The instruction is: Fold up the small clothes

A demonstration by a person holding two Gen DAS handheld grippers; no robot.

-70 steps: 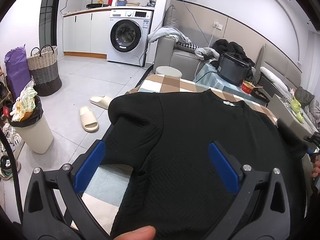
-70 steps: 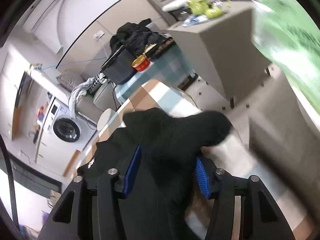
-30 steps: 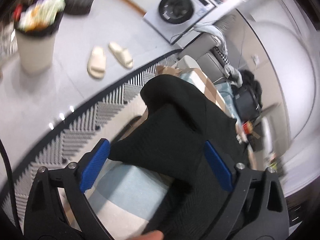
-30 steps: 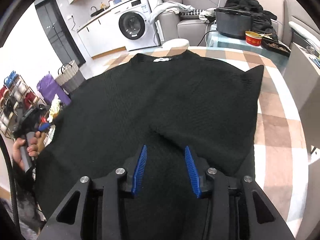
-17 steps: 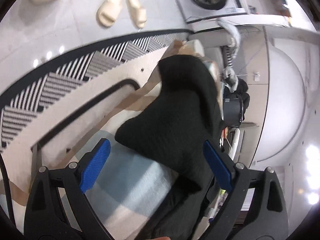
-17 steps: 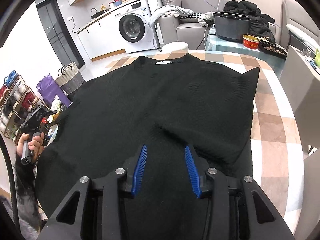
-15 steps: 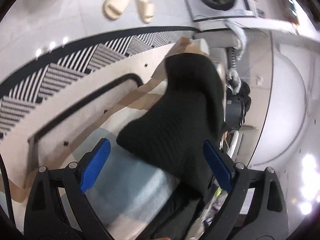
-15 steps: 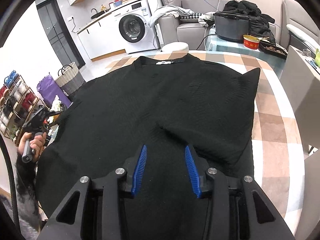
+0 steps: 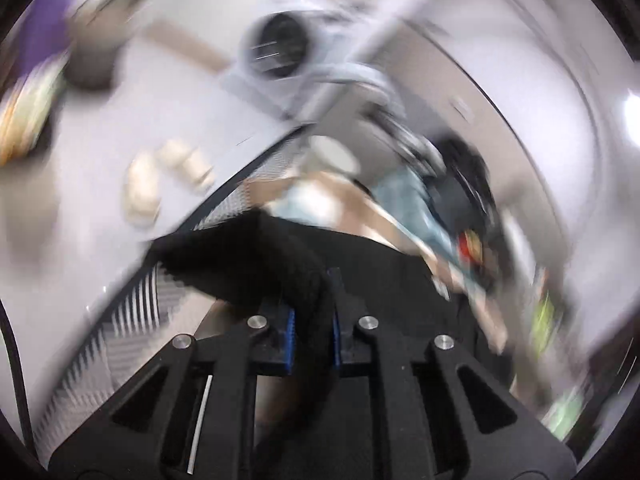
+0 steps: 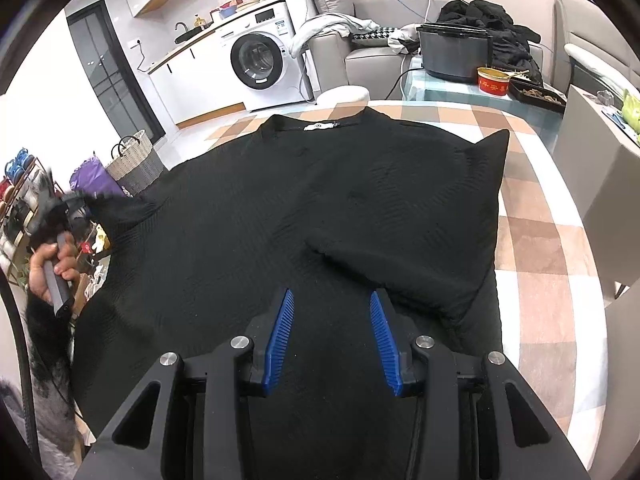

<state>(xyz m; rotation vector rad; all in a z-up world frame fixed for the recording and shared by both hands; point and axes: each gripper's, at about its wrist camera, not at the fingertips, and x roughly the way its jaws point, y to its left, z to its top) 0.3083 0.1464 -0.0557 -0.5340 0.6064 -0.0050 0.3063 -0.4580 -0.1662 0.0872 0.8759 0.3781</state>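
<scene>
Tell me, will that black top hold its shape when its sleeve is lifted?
Probably not. The black top looks soft: its sleeve droops around the left gripper, whose jaws have just closed on it. Its ribbed knit likely grips well. Spread wide, most would probably drag behind.

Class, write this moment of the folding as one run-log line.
left gripper: jaws just closed, shut on black top's sleeve | right gripper: open over black top, nothing gripped | right sleeve already folded in

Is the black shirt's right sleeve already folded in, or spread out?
Folded in: the right sleeve lies across the black shirt, its cuff near the middle.
</scene>
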